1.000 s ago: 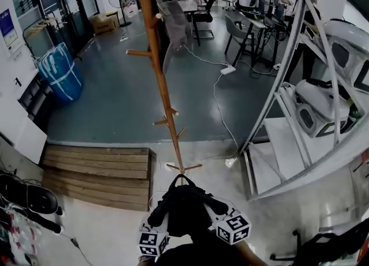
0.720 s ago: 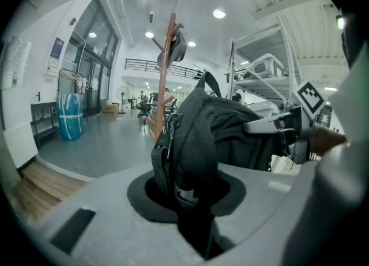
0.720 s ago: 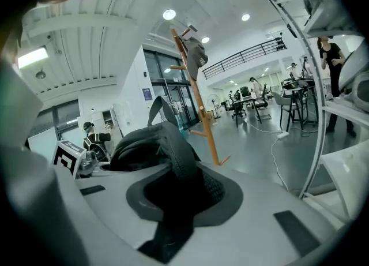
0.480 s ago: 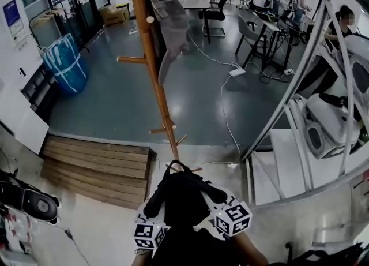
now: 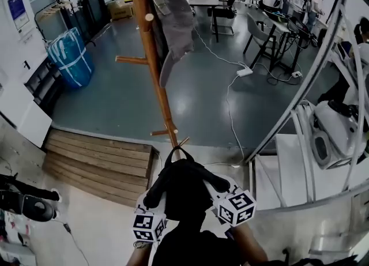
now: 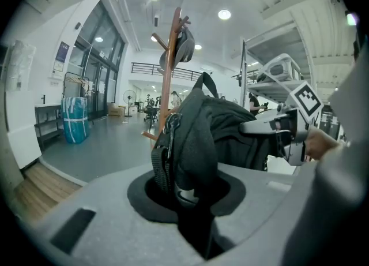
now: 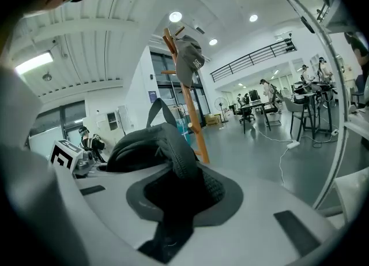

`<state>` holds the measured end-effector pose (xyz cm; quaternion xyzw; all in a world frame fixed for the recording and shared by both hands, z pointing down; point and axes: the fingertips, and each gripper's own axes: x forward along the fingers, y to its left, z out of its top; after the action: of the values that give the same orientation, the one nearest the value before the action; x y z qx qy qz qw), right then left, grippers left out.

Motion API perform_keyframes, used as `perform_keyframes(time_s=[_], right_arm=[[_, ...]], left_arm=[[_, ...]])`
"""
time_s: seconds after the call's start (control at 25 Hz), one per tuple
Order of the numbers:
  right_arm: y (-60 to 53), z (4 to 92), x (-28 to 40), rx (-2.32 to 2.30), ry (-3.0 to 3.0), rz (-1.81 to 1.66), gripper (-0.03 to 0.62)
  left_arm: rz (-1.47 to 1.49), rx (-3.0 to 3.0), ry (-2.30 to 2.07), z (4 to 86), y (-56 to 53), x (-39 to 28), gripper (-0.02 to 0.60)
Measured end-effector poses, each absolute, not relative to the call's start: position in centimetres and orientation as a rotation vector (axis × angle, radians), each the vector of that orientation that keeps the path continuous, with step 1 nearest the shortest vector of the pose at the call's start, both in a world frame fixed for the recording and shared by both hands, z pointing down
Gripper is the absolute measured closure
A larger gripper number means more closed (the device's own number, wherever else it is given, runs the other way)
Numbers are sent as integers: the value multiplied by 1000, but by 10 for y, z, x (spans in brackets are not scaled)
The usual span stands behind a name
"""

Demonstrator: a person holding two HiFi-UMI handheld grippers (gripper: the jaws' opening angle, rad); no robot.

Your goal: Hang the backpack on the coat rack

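Observation:
A black backpack [image 5: 184, 193] hangs between my two grippers at the bottom middle of the head view, its top loop [image 5: 179, 153] pointing toward the coat rack. My left gripper [image 5: 154, 204] is shut on the left shoulder strap [image 6: 173, 155]. On the right shoulder strap [image 7: 176, 161], my right gripper [image 5: 222, 193] is shut too. The wooden coat rack [image 5: 151, 51] stands just beyond the backpack; its foot almost meets the loop. A grey garment [image 5: 176, 19] hangs from an upper peg. In the gripper views the rack [image 6: 168, 80] [image 7: 193, 120] rises behind the backpack.
A wooden plank step [image 5: 98, 161] lies left of the rack's foot. A blue bag [image 5: 72, 63] stands at the far left. A white metal frame [image 5: 311, 80] and white equipment fill the right. A cable with a power strip [image 5: 244, 72] crosses the floor. Desks and people are far back.
Both grippers have carried the backpack forward and a little up toward the rack. The rack's foot now sits right at the backpack's loop. Both grips are unchanged.

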<state>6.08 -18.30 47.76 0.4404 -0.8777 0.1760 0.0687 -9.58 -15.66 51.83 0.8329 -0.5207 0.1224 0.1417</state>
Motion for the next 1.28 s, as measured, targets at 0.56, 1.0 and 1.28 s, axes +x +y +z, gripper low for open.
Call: perform_keyframes(time_s=[0.56, 1.0, 1.28], right_arm=[[-244, 496, 60, 1231, -2682, 592, 523], [-281, 509, 57, 1220, -2671, 593, 523], [-302, 519, 52, 1206, -2656, 617, 523]], left_arm=[[342, 2343, -1540, 535, -210, -96, 491], [331, 2311, -1540, 550, -243, -98, 491], [310, 2277, -1523, 562, -263, -102, 491]])
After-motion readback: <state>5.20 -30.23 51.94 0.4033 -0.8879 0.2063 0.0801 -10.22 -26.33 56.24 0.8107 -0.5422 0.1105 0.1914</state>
